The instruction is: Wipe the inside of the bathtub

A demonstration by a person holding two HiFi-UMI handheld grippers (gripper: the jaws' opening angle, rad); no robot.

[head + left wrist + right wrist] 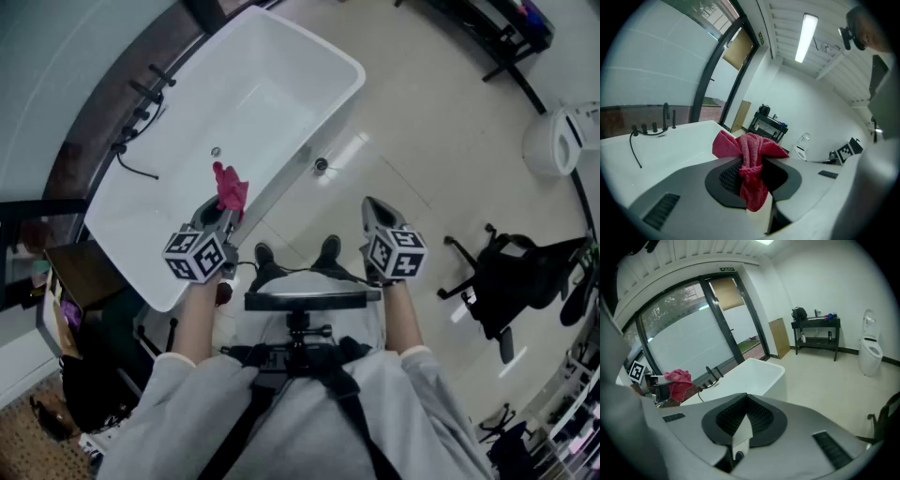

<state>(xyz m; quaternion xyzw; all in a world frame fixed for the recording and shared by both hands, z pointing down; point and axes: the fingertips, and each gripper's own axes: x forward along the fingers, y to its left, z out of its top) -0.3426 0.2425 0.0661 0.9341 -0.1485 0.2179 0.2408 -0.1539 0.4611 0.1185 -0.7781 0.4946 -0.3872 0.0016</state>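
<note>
The left tongs [751, 163] are pinching a red cloth [749, 149], holding it over the near edge of the white bathtub [267, 80]. The right tongs [743, 404] are pressing together on nothing, hanging over the floor [422, 122] beside it.

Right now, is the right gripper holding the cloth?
No, the cloth is pinched in the left gripper; the right gripper is empty.

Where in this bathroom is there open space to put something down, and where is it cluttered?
The bathtub floor is bare from the drain to its far end. The tiled floor between tub and toilet is open too. It is crowded by the taps and hose, and around the office chair.
</note>
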